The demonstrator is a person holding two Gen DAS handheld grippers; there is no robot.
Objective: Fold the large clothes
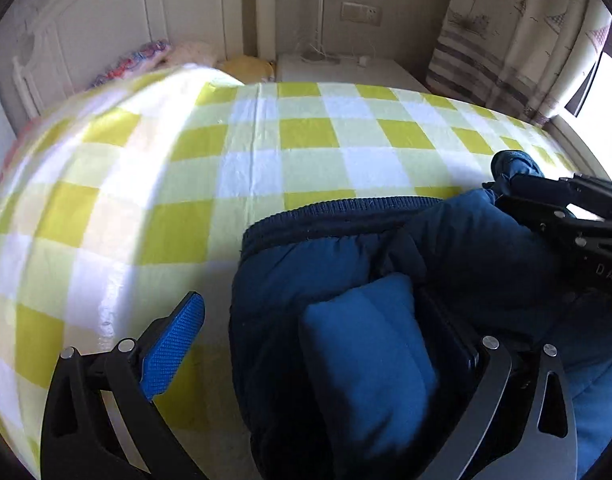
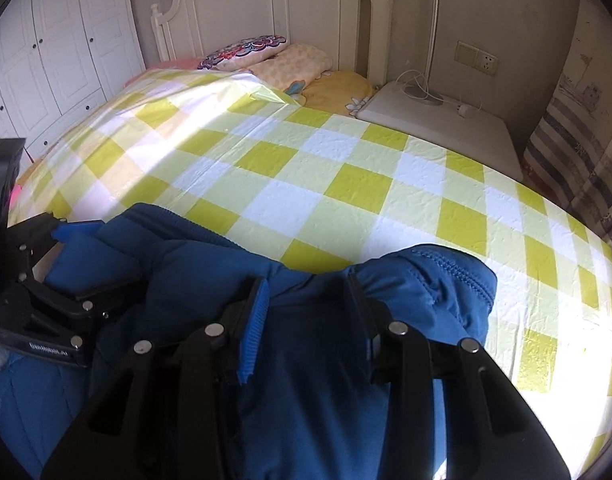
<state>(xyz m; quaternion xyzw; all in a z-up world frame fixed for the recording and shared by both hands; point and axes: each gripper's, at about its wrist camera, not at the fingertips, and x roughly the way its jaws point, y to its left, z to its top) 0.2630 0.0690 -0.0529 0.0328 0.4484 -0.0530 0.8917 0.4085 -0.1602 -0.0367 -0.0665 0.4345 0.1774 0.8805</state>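
Observation:
A blue padded jacket (image 1: 346,264) lies bunched on a yellow-and-white checked bed cover (image 1: 266,152). My left gripper (image 1: 318,336) stands wide open around a fold of the jacket; its blue left pad (image 1: 174,344) is clear of the cloth and the right finger is buried in it. In the right wrist view my right gripper (image 2: 310,320) is shut on a thick fold of the jacket (image 2: 426,292). The left gripper shows at the left in that view (image 2: 74,256), and the right gripper at the right in the left wrist view (image 1: 518,184).
The checked cover (image 2: 346,168) spreads far ahead. Pillows (image 2: 266,52) and a white headboard (image 2: 266,4) are at the far end. A white bedside table (image 2: 438,124) with a lamp and cable stands right of it. A curtain (image 1: 518,40) hangs on the right.

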